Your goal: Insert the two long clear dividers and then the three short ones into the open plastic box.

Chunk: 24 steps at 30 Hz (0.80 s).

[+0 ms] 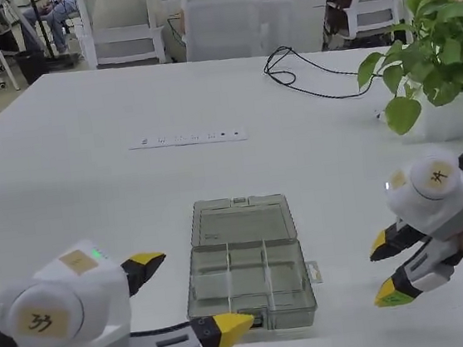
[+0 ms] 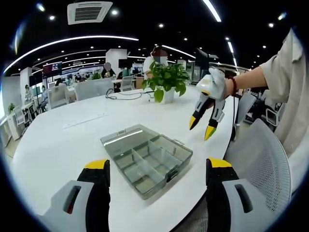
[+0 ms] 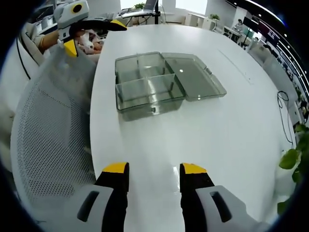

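- Head view: the box [image 1: 247, 276] is seen lying open on the counter [image 1: 90, 181], near and central, with dividers [image 1: 247, 270] apparently already seated inside.
- The left tool [image 1: 195, 291] and right tool [image 1: 384, 268] are held either side of it, jaws apart and empty, probably to leave the box unobstructed.
- Both are angled inward, tips toward the box.

The round tan sticker [image 1: 41, 322] on the back of my left gripper [image 1: 191, 292] reads "33" in handwriting. My right gripper [image 1: 385, 270] carries a second tan sticker [image 1: 438, 175], its marks too blurred to read. The flat white strip [image 1: 187, 138] on the white table [image 1: 64, 176] bears tiny marks I cannot make out.
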Available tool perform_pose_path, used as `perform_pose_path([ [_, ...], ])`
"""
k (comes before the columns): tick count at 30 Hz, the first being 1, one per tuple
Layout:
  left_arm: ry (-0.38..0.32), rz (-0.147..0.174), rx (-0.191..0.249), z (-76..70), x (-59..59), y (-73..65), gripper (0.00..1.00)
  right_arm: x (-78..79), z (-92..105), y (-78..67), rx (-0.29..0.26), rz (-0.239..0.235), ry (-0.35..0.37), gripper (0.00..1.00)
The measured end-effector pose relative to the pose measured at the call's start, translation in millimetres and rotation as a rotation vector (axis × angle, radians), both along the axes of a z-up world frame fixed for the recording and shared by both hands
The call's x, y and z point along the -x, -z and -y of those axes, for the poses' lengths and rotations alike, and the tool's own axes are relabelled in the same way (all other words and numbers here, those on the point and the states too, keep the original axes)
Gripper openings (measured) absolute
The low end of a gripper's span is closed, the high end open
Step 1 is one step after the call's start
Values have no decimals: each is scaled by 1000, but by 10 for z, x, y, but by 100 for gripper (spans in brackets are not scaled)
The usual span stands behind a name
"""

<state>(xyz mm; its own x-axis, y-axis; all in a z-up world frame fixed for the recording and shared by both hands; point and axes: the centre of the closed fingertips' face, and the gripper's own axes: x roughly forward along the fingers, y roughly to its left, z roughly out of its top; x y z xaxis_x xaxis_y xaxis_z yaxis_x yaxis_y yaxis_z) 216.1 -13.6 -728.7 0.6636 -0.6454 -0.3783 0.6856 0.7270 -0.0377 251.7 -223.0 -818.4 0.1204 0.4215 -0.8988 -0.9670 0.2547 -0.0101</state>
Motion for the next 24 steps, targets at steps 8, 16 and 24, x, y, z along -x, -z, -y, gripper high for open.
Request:
perform_pose_path([
  [8,-8,-3,0,-13,1,5,82,10,173,150,60,-21,-5,43],
  [16,-13,-7,-8,-29,-1,14,81,-5,321,267,102,-28,-15,42],
  [24,-17,-10,-17,-28,-7,31,81,-28,383,316,115,-24,-35,41],
])
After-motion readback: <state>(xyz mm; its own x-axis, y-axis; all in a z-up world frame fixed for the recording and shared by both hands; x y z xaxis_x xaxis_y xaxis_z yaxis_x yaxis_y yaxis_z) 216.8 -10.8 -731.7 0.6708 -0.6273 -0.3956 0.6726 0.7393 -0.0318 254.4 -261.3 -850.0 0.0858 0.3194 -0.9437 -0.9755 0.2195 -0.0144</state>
